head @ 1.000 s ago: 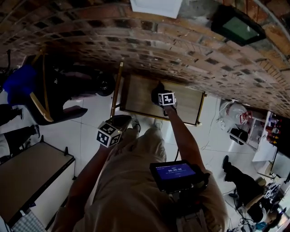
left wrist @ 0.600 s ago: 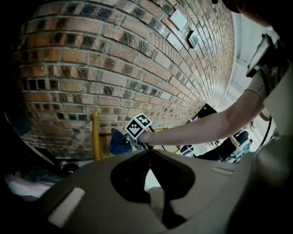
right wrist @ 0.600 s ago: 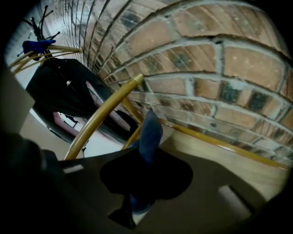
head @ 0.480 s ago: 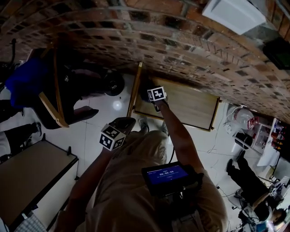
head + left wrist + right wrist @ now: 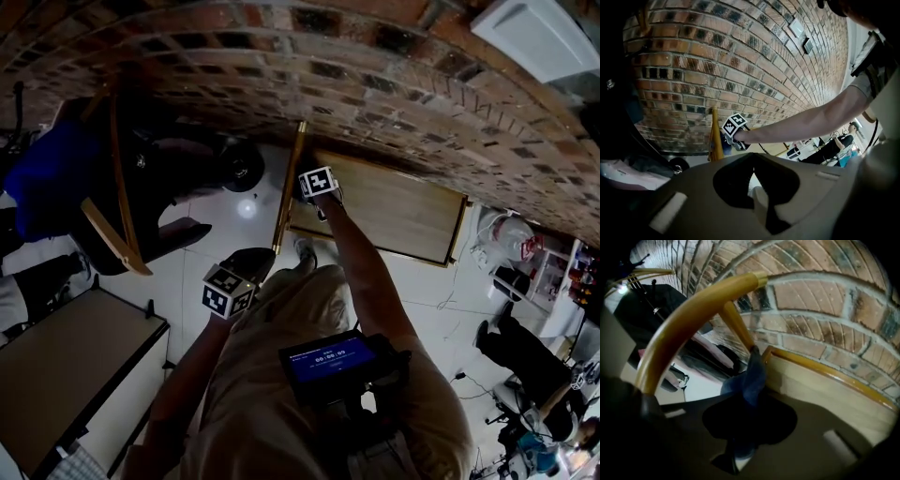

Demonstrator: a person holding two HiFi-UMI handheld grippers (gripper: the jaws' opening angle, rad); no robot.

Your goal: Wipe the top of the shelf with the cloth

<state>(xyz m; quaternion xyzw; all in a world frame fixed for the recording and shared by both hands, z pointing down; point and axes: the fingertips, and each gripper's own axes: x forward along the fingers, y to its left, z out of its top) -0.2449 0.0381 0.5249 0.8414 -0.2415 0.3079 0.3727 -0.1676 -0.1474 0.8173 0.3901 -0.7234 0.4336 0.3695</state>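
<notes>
The right claw [image 5: 749,401] is clamping a blue cloth [image 5: 752,373], holding it at the left end of the wooden shelf [image 5: 398,214] top, at the centre of the head view, beside a yellow post [image 5: 289,192]. The left claw [image 5: 752,158] is hanging closed and empty, lower left, well apart from the shelf.

The shelf [image 5: 403,217] has a pale wood top with a raised yellowish rail [image 5: 825,369] along the edge. It sits tight against the brick wall [image 5: 375,84] on a white tiled floor [image 5: 202,258]. On it is the blue cloth [image 5: 752,376] — bunched at the left end, tip up against the rail's corner by the corner post [image 5: 736,324].
</notes>
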